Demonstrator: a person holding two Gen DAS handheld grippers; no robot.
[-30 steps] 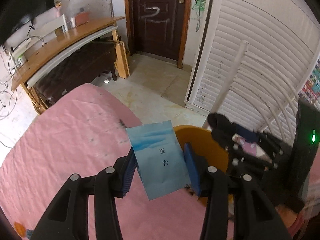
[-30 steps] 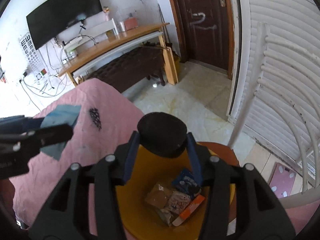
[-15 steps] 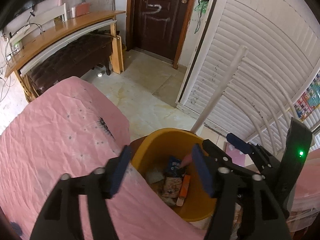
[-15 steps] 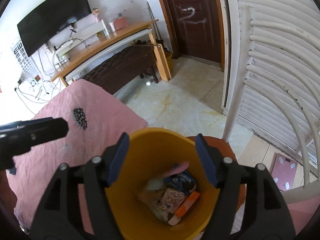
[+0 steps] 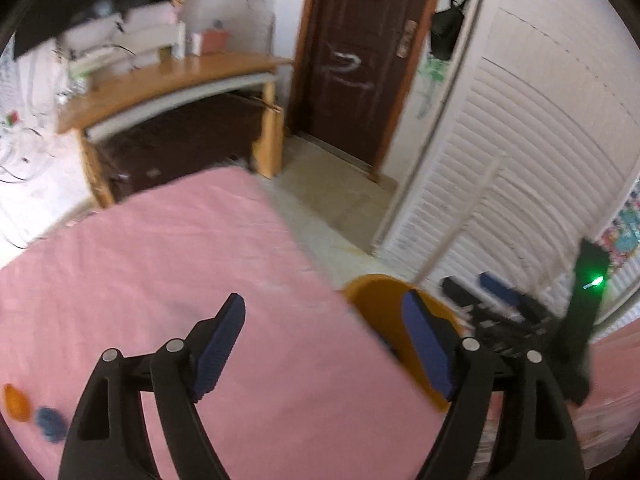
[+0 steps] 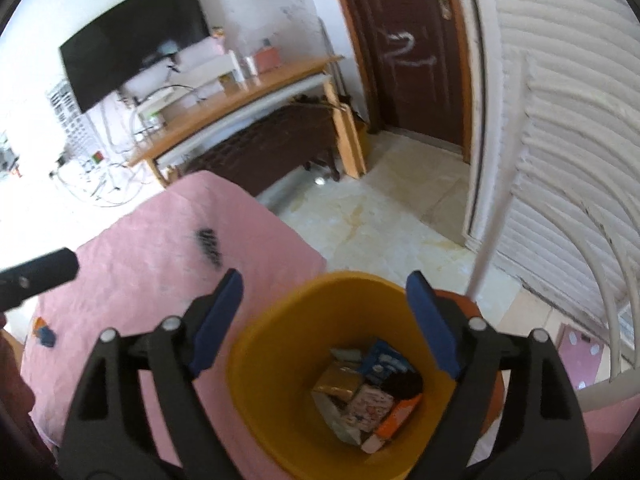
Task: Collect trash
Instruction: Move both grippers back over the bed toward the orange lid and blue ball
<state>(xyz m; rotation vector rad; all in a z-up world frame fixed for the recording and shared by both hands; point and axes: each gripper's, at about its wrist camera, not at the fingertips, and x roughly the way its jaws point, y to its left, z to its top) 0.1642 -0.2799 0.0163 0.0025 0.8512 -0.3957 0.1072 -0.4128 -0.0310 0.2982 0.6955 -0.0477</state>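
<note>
Having just been opening, both claws gape empty; blue packet and black lid gone into the bin [image 6: 280, 360].

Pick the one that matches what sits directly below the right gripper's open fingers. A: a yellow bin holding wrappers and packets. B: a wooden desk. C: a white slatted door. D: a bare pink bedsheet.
A: in the right wrist view the right gripper stands open and empty over the yellow bin, with wrappers and packets lying at its bottom.
</note>
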